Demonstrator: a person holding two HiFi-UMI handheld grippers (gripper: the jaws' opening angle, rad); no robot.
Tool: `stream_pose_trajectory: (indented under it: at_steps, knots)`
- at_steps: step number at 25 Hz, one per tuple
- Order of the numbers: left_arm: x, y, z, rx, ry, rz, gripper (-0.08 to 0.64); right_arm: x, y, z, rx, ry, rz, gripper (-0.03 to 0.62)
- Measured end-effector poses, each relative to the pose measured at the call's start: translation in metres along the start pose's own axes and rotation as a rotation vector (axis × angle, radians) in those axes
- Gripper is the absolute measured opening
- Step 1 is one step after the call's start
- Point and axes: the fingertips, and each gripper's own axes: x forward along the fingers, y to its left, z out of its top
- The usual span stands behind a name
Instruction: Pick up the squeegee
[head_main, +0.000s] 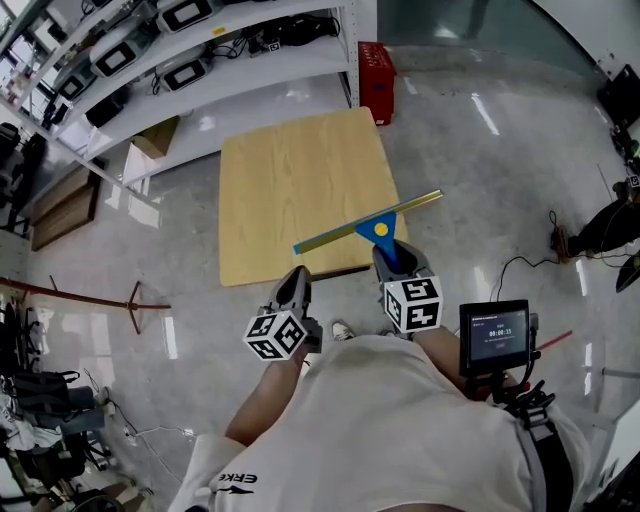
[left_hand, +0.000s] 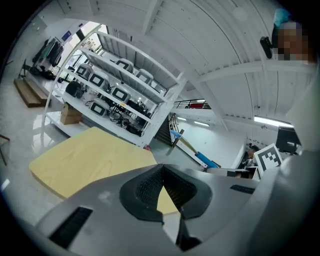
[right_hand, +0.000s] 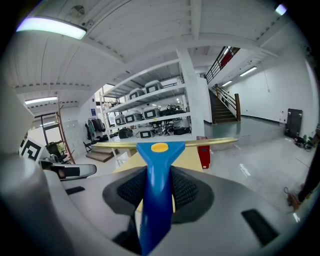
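Observation:
The squeegee has a blue handle, a yellow disc and a long brass-coloured blade. It hangs in the air over the near right corner of the wooden table. My right gripper is shut on its handle. In the right gripper view the blue handle runs up between the black pads and the blade lies across the top. My left gripper is beside it at the table's near edge, shut with nothing in it. In the left gripper view its tips meet and the squeegee shows to the right.
White shelving with several devices stands beyond the table. A red crate sits at the shelving's right end and a cardboard box under it. A small screen hangs at my right side. Cables lie on the floor at right.

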Motion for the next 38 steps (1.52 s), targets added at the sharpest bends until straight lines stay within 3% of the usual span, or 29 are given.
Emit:
stream_pose_trajectory:
  at_steps: [23, 38]
  knots:
    - [-0.014, -0.05, -0.032, 0.021, -0.02, 0.042, 0.005, -0.044, -0.031, -0.017, 0.017, -0.025, 0.043, 0.13]
    - [-0.035, -0.03, -0.04, 0.023, 0.0, 0.081, 0.005, -0.032, -0.015, -0.036, 0.023, 0.008, 0.069, 0.13]
